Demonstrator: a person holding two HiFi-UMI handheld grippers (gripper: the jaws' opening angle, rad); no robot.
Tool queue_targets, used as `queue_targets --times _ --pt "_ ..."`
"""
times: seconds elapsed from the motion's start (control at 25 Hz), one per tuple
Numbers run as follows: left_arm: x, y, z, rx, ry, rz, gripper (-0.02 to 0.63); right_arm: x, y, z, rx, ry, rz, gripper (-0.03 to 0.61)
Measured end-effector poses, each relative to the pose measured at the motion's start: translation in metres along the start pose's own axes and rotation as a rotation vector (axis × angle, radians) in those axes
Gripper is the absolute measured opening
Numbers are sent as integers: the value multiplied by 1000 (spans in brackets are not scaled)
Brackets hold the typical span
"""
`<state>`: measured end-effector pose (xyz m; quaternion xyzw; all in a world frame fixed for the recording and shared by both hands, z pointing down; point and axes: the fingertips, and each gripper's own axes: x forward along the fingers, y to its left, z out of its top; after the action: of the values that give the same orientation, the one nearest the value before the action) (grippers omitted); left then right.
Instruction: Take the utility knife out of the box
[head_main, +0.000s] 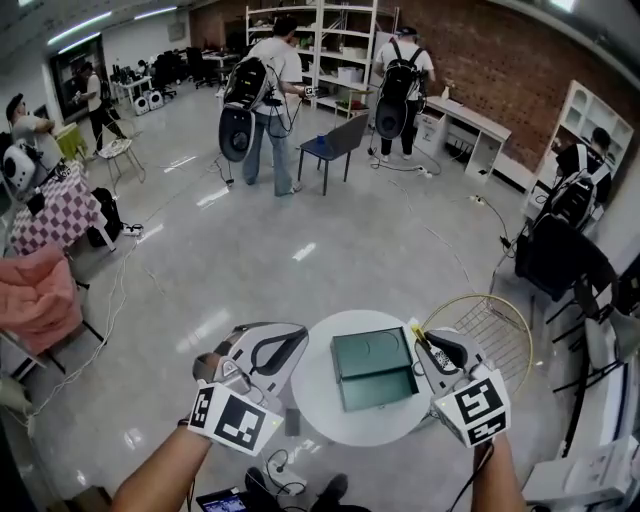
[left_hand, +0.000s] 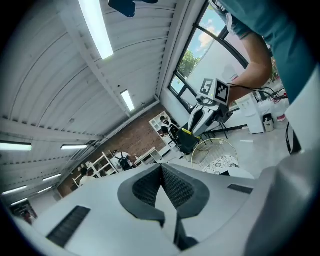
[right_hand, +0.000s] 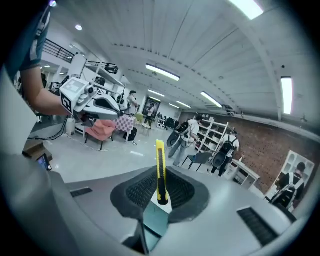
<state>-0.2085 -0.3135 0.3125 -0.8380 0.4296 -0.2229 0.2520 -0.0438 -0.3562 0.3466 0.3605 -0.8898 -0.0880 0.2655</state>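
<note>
Head view: right tool (head_main: 432, 352) at the right edge of the round white table (head_main: 320, 425), just right of the open green box (head_main: 375, 368). Yellow utility knife (head_main: 419, 340) pinched in it, outside the box. Left tool (head_main: 268, 350) left of the box.
Left gripper view: left tool pressed together, nothing in it.
Right gripper view: utility knife clamped in the right tool, sticking out past its tips.

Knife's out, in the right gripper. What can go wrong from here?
1. The right gripper pinches the thin utility knife with much of it sticking past the pads; it might pivot or slip.
2. The open box sits near the table edge beside that gripper; a swing might knock it.
</note>
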Motion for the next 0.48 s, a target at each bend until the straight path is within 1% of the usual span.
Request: queue_targets --times 0.12,0.24,0.36,0.48 --pt "-2 6 31 22 -15 24 18 -28 -10 31 -78 -83 -3 71" --pt "8 5 58 51 -22 48 18 -54 -26 47 -158 -135 -11 69" --pt "-1 2 69 79 -29 68 18 -73 -19 60 -240 -154 -39 69" --pt "-9 2 77 92 -41 74 18 -83 -11 70 -286 -164 -61 69"
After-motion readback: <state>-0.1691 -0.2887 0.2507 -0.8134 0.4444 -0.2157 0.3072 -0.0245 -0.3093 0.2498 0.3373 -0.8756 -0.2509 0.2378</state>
